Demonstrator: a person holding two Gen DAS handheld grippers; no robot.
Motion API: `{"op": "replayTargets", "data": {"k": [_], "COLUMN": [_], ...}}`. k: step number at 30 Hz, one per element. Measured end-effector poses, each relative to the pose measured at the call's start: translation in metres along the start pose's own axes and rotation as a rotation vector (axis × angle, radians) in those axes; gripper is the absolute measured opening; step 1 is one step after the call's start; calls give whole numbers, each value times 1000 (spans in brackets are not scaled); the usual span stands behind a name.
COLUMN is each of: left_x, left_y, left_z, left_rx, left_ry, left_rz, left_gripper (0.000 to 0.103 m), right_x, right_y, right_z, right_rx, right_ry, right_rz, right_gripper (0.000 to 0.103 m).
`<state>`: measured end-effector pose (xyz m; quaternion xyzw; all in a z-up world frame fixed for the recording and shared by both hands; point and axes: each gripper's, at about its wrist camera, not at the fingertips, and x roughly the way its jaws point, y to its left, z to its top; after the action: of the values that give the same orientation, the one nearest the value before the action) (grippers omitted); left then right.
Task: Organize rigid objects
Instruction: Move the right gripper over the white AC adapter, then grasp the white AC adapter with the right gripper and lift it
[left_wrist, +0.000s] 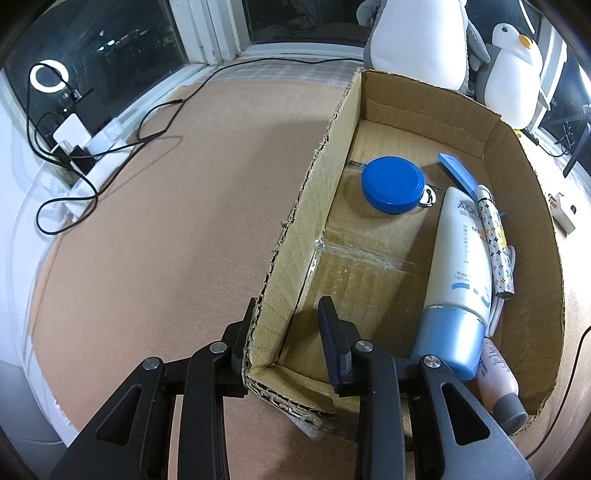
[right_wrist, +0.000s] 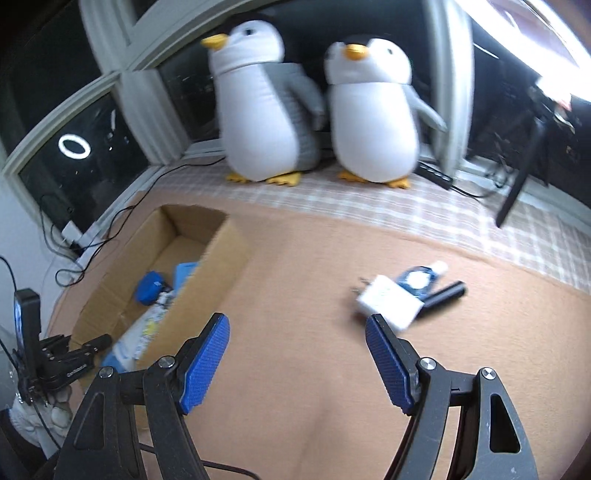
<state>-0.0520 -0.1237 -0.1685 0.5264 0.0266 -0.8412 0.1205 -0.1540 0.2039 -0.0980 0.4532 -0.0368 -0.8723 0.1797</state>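
Black arms of the left tool (left_wrist: 286, 325) fill the bottom of its view, and its fingers sit close together, pinching the near left wall of the cardboard box (left_wrist: 295, 206), one finger outside and one inside. That wall is thin and bendy, so the hold only keeps the box from sliding. Inside the box lie a blue round lid (left_wrist: 393, 184), a white tube with a blue cap (left_wrist: 458, 266), a spotted pen (left_wrist: 493, 236) and a pink bottle (left_wrist: 496, 380). They all look light and hard. Moving to the right, the right tool (right_wrist: 297, 334) hangs over the bare desk (right_wrist: 295, 266) with its blue pads wide apart and nothing between them. Just past it wait a white plug block (right_wrist: 389, 301), a small blue tube (right_wrist: 417, 278) and a black stick (right_wrist: 445, 293), touching in a little pile. The plug block looks stiff, light and smooth. I think its flat sides are the best place to grab it.
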Motion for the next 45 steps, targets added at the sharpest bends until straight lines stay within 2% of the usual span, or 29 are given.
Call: {"op": "replayTargets", "data": {"k": [8,18,25,35,37,42,44,45], "left_x": [0,0,0,0,0,0,0,0], "left_y": [-3,-6,-6,-6,-6,-6,-6,-6], "left_z": [0,1,1,1,1,1,1,1], "left_rx": [3,8,9,9,9,8,8,9], "left_ry": [4,6,6,6,6,6,6,6], "left_rz": [18,37,39,38,38,38,38,38], "left_gripper": [30,31,31,31,31,31,31,31], "right_x": [14,44,57,68,69,74,77,78], "right_y": [-43,-52,-59,-60,-56,-44,-40,-38], "right_z": [11,22,26,20,18,11,9,9], "right_rx": [17,-49,-42,-32,-38,-84,-97,-104], "right_ry": [16,81,116,184,193,207,219,220], "right_rz": [-25,-9,8,22,25,-37,-65,-78], "right_gripper": [72,72,71,47,47,46,32,33]}}
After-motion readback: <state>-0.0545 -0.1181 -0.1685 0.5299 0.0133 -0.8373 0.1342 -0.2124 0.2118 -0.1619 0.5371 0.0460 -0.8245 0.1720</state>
